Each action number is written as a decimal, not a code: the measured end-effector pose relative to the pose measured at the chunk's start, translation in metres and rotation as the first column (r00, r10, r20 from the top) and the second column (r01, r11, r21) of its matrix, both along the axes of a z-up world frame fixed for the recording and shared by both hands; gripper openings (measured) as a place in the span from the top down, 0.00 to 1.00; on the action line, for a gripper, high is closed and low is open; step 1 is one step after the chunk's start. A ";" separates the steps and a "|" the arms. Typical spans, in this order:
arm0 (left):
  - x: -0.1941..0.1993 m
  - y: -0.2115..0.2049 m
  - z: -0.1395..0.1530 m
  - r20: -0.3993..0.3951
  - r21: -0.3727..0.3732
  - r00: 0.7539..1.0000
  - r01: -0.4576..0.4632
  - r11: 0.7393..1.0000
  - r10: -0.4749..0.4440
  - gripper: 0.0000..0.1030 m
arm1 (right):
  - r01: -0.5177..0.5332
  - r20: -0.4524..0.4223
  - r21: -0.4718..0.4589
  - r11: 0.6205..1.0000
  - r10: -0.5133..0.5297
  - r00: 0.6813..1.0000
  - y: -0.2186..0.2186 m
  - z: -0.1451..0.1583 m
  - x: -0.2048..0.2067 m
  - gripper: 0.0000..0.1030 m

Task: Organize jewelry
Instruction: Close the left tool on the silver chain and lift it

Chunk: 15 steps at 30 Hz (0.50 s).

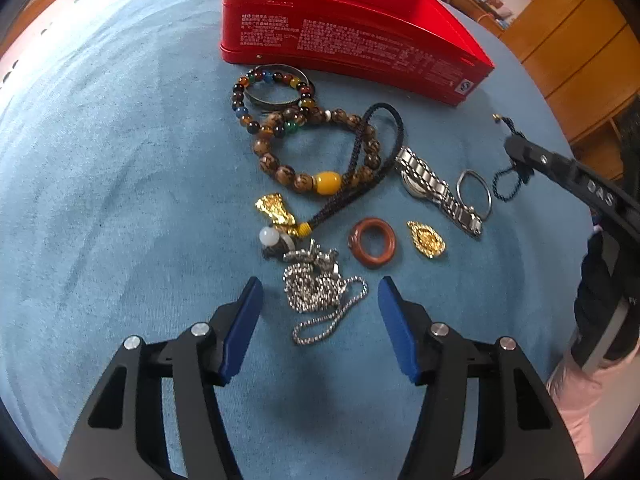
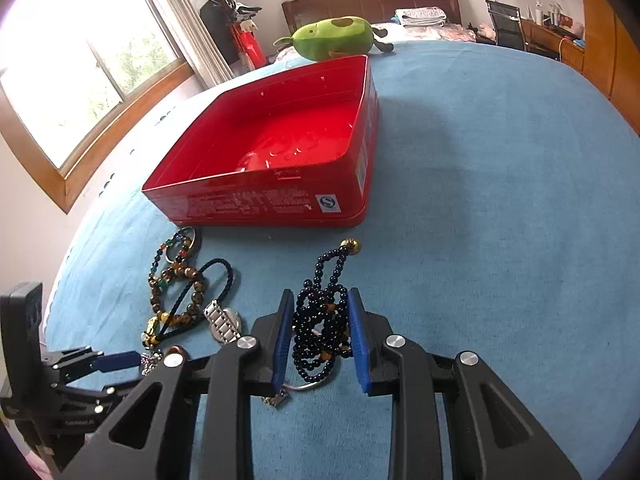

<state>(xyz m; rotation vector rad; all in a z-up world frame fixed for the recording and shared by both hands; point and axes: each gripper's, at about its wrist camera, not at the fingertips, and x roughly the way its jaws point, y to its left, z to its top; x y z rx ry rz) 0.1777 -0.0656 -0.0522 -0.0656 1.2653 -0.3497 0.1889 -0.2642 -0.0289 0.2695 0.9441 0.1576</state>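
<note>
A red tin box (image 2: 280, 148) stands open and empty on the blue cloth; it also shows in the left wrist view (image 1: 344, 32). My right gripper (image 2: 322, 300) is shut on a dark blue bead necklace (image 2: 320, 320), held above the cloth; the necklace dangles from it in the left wrist view (image 1: 508, 176). My left gripper (image 1: 320, 292) is open, just above a silver chain (image 1: 316, 292). Beyond the chain lie a brown ring (image 1: 373, 242), two gold pendants (image 1: 426, 239), a metal watch (image 1: 432, 188), a brown bead bracelet (image 1: 316, 148) and a multicolour bead bracelet (image 1: 272, 96).
A thin silver ring (image 1: 474, 194) lies right of the watch. A black cord (image 1: 376, 168) crosses the brown bracelet. A green plush toy (image 2: 336, 36) lies behind the box. A window (image 2: 80, 64) is at left, wooden cabinets (image 1: 576, 52) at right.
</note>
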 end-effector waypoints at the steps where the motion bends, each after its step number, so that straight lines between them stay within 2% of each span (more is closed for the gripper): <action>1: 0.002 -0.001 -0.001 0.003 0.010 1.000 -0.007 1.000 0.007 0.46 | -0.003 0.001 0.001 1.000 0.003 1.000 0.000 0.000 -0.001 0.74; 4: 0.013 -0.012 -0.001 0.009 0.043 1.000 -0.025 0.999 0.025 0.62 | -0.009 0.002 0.011 1.000 0.009 1.000 -0.001 -0.001 -0.004 0.74; 5: 0.014 -0.013 -0.002 0.004 0.048 1.000 -0.025 0.999 0.025 0.74 | -0.009 0.002 0.013 1.000 0.009 1.000 0.000 -0.001 -0.004 0.74; 6: 0.013 -0.012 -0.002 -0.006 0.040 1.000 -0.021 0.999 0.021 0.79 | -0.008 0.002 0.014 1.000 0.008 1.000 -0.001 -0.001 -0.004 0.74; 9: 0.016 -0.012 -0.003 -0.023 0.025 1.000 -0.014 1.000 0.015 0.82 | -0.007 0.001 0.019 1.000 0.007 1.000 -0.002 -0.002 -0.004 0.74; 15: 0.010 0.000 0.003 0.019 0.005 0.999 -0.028 1.000 0.028 0.87 | -0.004 0.004 0.018 1.000 0.004 1.000 -0.003 -0.002 -0.003 0.74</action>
